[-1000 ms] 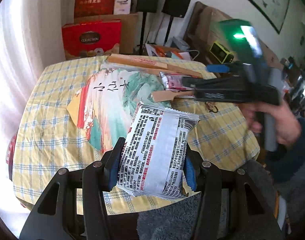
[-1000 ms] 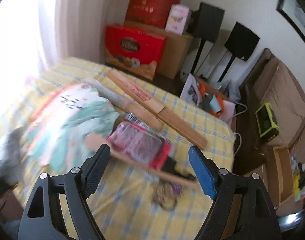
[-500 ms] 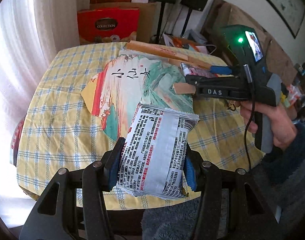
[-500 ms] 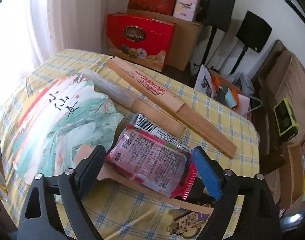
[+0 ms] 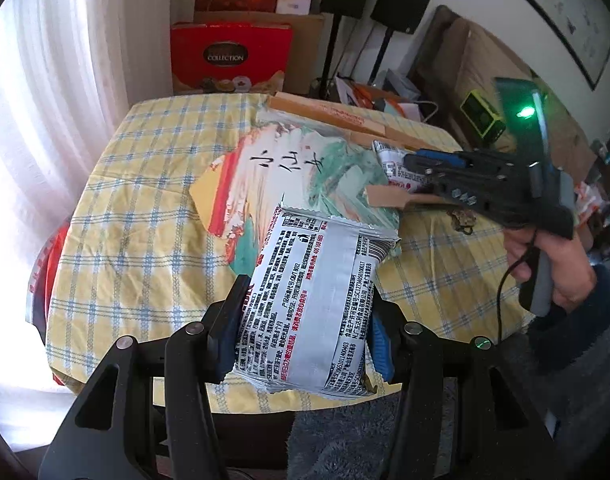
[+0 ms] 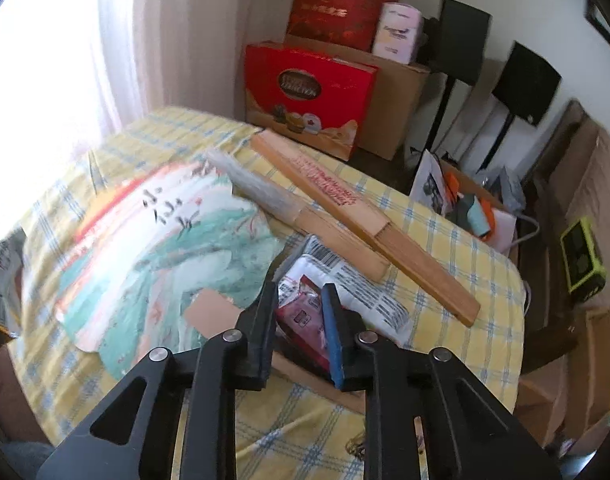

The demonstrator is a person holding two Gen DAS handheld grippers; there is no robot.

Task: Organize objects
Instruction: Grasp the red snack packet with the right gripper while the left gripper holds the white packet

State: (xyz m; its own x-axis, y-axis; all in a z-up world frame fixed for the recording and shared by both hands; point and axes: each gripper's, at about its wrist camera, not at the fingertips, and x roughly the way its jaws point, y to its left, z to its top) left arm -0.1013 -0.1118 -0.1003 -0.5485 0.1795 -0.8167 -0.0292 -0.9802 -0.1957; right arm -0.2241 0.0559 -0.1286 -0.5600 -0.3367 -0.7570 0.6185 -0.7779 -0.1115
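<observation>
Since a second ago the right gripper (image 6: pixel 299 300) has drawn its jaws in from wide apart, and they now pinch the red snack packet (image 6: pixel 301 312) crumpled between the pads.

From the left wrist, the left gripper (image 5: pixel 305 316) clamps the lower end of a silver printed packet (image 5: pixel 317 292), held above the near edge of the checked table (image 5: pixel 137 240). To its left the cloth lies bare out to the curtain side. A painted fan (image 5: pixel 285 184) lies in the middle of the table.

From the right wrist, the red packet sits on the fan's handle, just beside two folded wooden fans (image 6: pixel 361 220) lying slantwise. Bare cloth runs past them to the far right corner.
</observation>
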